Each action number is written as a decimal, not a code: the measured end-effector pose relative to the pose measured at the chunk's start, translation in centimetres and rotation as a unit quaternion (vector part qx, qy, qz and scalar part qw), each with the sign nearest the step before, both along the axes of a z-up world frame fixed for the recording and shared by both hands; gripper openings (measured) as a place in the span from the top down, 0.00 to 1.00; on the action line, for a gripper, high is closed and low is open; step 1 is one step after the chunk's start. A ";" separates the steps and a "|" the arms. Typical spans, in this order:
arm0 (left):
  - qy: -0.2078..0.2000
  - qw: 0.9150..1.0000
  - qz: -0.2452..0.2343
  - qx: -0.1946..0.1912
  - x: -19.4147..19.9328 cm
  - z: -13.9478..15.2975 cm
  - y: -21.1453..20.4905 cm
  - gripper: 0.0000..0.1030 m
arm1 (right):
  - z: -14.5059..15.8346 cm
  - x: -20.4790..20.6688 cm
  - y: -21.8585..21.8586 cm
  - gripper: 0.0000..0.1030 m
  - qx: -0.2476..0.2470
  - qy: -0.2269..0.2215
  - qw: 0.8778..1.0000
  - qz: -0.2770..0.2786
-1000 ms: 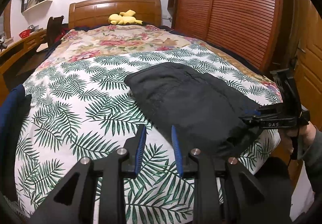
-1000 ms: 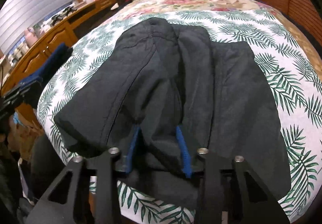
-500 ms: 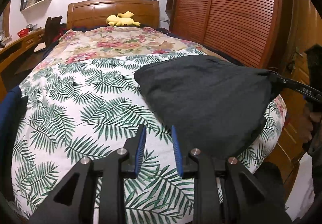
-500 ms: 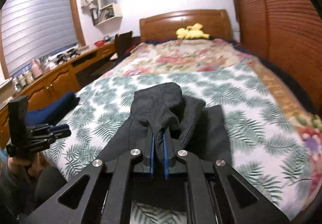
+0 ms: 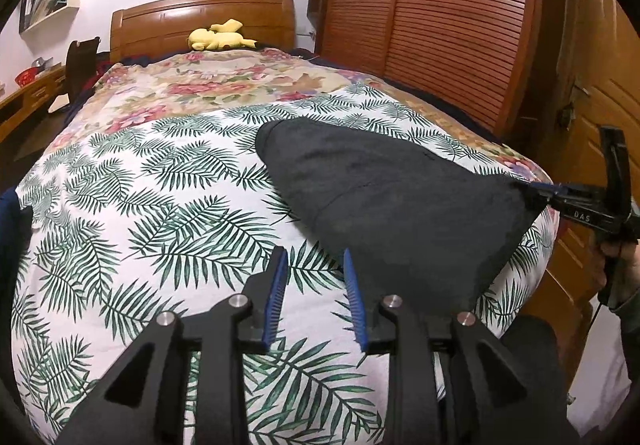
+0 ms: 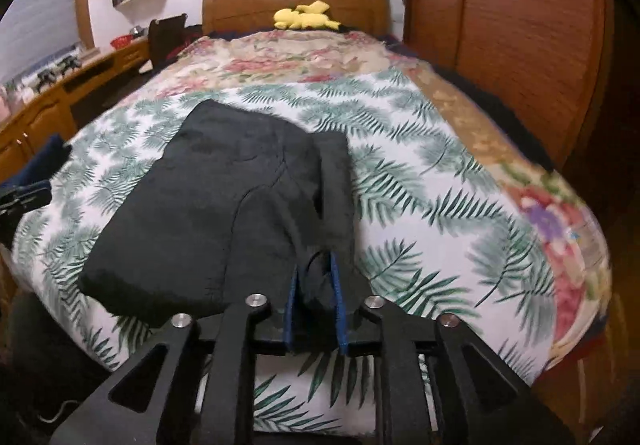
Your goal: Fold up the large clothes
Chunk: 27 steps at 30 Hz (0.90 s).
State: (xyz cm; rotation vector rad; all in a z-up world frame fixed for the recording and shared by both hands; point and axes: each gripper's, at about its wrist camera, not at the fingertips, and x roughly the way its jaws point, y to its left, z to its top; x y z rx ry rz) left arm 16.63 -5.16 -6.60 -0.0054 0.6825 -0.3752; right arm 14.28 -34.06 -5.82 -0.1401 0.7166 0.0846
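Observation:
A folded black garment (image 5: 384,201) lies on the palm-leaf bedspread (image 5: 160,213) at the bed's near right side; it also shows in the right wrist view (image 6: 224,205). My right gripper (image 6: 315,265) is shut on the garment's near corner, pulling it toward the bed's foot; it appears in the left wrist view (image 5: 538,191) at the garment's right corner. My left gripper (image 5: 314,269) is open and empty above the bedspread, just left of the garment's near edge.
A yellow plush toy (image 5: 220,39) lies at the wooden headboard (image 5: 200,21). A slatted wooden wardrobe (image 5: 440,17) stands along the right. A desk (image 6: 48,105) and a dark chair (image 5: 80,65) stand at the left. A blue cloth (image 6: 36,169) lies at the bed's left edge.
The right gripper closed on the garment's corner, lifted it, then lowered it and drew it toward the bed's foot. The left gripper stayed open and nearly still.

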 end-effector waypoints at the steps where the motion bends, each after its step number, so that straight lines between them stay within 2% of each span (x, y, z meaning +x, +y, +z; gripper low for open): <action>1: -0.001 1.000 0.000 0.001 0.1 0.0 0.0 0.74 | 0.4 -0.3 0.5 0.73 -0.009 -0.014 1.000 0.002; 5: -0.002 1.000 -0.005 0.007 1.1 -0.3 -0.4 0.73 | 1.2 -0.4 2.1 0.62 -0.003 -0.041 0.999 0.029; 9: 0.003 1.000 -0.012 0.013 2.7 -0.9 -0.8 0.73 | 0.1 1.0 4.9 0.60 0.019 -0.013 0.996 0.084; 12: 0.011 1.000 -0.019 0.017 4.1 -1.5 -1.2 0.72 | -1.6 2.1 6.5 0.60 0.001 0.006 0.995 0.100; 17: 0.018 0.999 -0.035 0.032 6.9 -2.6 -2.2 0.72 | -4.9 3.1 6.0 0.59 -0.004 0.047 0.995 0.083; 27: 0.047 0.995 -0.058 0.059 14.9 -5.3 -4.1 0.70 | -5.7 1.4 2.0 0.54 0.018 0.052 0.998 0.032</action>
